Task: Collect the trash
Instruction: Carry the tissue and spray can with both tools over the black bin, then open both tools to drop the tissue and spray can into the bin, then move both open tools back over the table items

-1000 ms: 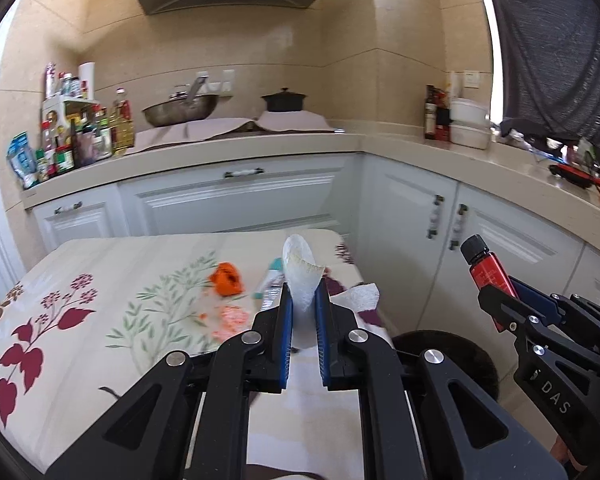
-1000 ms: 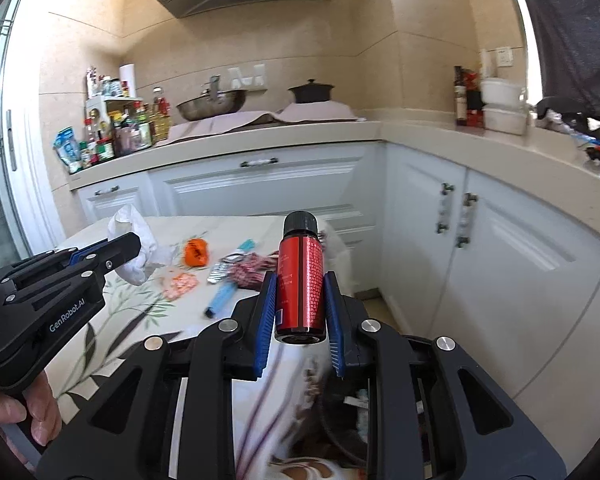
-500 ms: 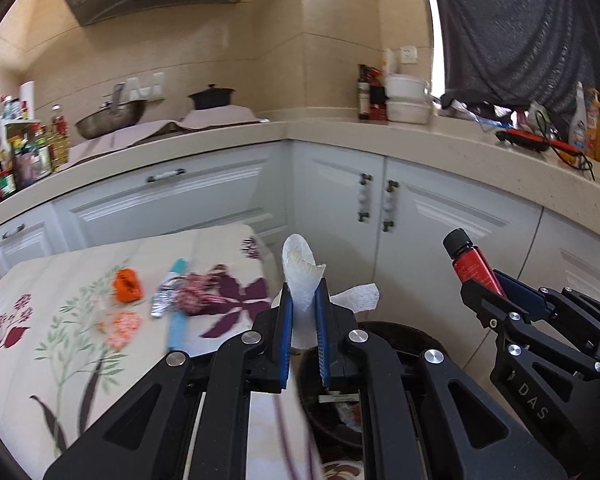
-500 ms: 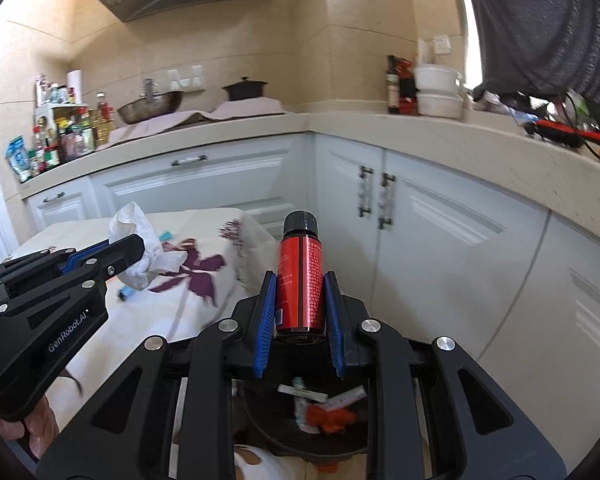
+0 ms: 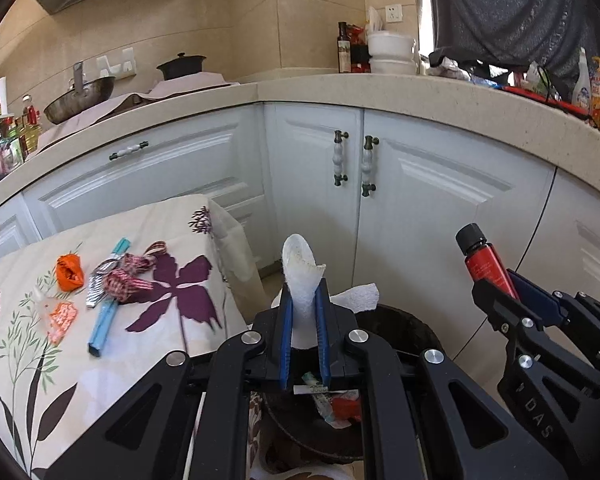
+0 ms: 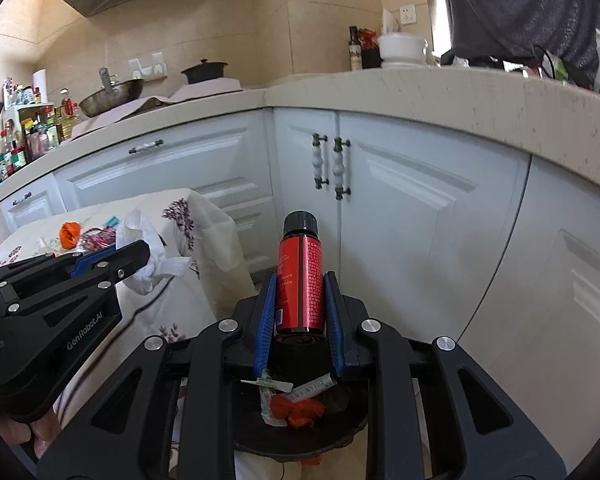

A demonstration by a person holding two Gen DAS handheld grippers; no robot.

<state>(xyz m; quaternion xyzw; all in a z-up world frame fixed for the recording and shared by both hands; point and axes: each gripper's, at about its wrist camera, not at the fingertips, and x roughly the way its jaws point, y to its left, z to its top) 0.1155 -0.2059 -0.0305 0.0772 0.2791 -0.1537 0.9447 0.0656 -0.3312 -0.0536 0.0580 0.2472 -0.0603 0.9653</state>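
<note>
Far left, on the bench (image 5: 28,360) with its flowered cloth: left uncollected an orange scrap (image 5: 69,272), a red checked wrapper (image 5: 128,276), a blue stick (image 5: 104,320) and an orange-printed packet (image 5: 62,318), all close together near the bench's right end.

Moving right, just past the bench edge: held the left gripper (image 5: 302,292) above the near rim of the black bin (image 5: 404,328), fingers pressed shut on a white tissue (image 5: 298,256), crumpled top poking up past the fingertips. Showed, through the gap beneath, paper strips and an orange-red scrap lying down in the bin.

Further right, beside the left gripper and apart from it: held the right gripper (image 6: 299,278) over the same bin, fingers clamped on the sides of a red bottle (image 6: 300,256) with a black cap, standing upright along the fingers.

Judged the step in hand as the drop: both pieces of trash poised over the bin, neither released. Called next for spreading each pair of fingers while centred over the opening. Expected the bottle to fall straight and the tissue perhaps to cling and need a shake. Called after that for a trip leftward to the bench for the litter lying there.
</note>
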